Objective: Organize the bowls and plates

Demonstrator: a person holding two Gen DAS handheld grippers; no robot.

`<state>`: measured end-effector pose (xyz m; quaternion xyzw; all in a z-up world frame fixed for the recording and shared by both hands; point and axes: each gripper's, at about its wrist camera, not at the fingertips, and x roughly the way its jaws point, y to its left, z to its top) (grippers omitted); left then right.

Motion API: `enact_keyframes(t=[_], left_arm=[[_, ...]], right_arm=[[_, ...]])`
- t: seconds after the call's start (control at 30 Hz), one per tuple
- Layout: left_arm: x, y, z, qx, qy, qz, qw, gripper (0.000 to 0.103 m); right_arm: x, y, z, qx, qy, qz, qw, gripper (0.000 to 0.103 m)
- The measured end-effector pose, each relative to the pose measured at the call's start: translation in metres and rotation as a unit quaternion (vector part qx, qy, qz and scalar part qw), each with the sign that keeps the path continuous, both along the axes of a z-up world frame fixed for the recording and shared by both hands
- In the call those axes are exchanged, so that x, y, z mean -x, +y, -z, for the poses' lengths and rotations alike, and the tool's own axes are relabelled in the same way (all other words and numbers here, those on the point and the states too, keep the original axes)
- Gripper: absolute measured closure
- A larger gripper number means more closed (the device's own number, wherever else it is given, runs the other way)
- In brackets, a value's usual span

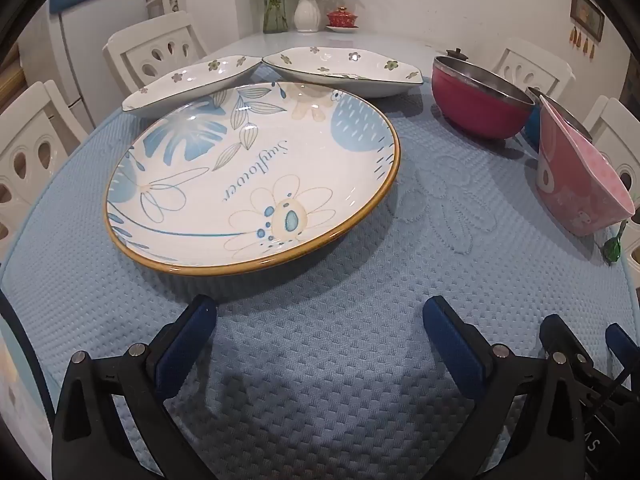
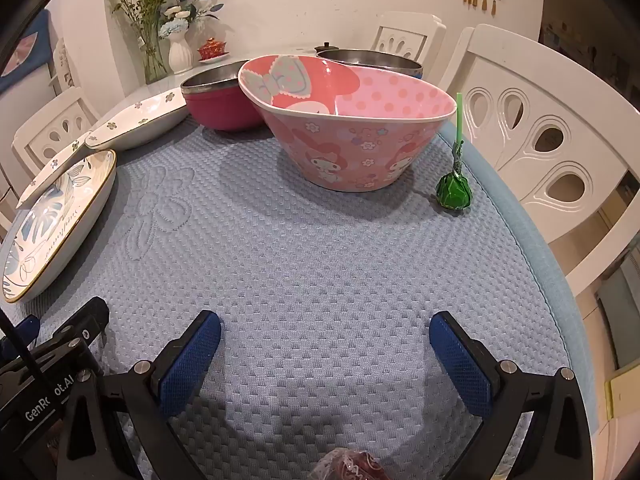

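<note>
A light blue quilted mat [image 1: 320, 320] covers the worktop. On it lie a round blue-floral ceramic plate [image 1: 248, 176], a pink cartoon-print bowl [image 2: 352, 128], and a magenta steel-lined bowl [image 1: 480, 100]. The left gripper [image 1: 318, 320] and right gripper [image 2: 325, 338] both hover with jaws wide, empty.

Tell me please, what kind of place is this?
Most likely a home dining room: a table under a light blue quilted cloth, white carved wooden chairs around it, and a white ribbed vase of flowers near the wall.
</note>
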<state>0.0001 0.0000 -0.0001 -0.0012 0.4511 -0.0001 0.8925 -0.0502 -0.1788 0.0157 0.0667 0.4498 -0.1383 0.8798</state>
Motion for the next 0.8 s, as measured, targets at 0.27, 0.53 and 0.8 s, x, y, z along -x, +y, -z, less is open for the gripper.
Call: enact_keyframes(t=[0.27, 0.53, 0.8], left_arm=[[-0.002, -0.001, -0.001, -0.004, 0.030, 0.041, 0.9987, 0.000], [0.026, 0.006, -0.014, -0.053, 0.059, 0.085, 0.9932, 0.001], [0.065, 0.058, -0.119, -0.071, -0.041, 0.052, 0.9953, 0.001]], right_arm=[[0.007, 0.002, 0.000, -0.003, 0.002, -0.006, 1.000, 0.000], [0.017, 0.007, -0.003, -0.036, 0.125, -0.020, 0.991, 0.000], [0.017, 0.026, -0.037, -0.074, 0.200, -0.080, 0.974, 0.008]])
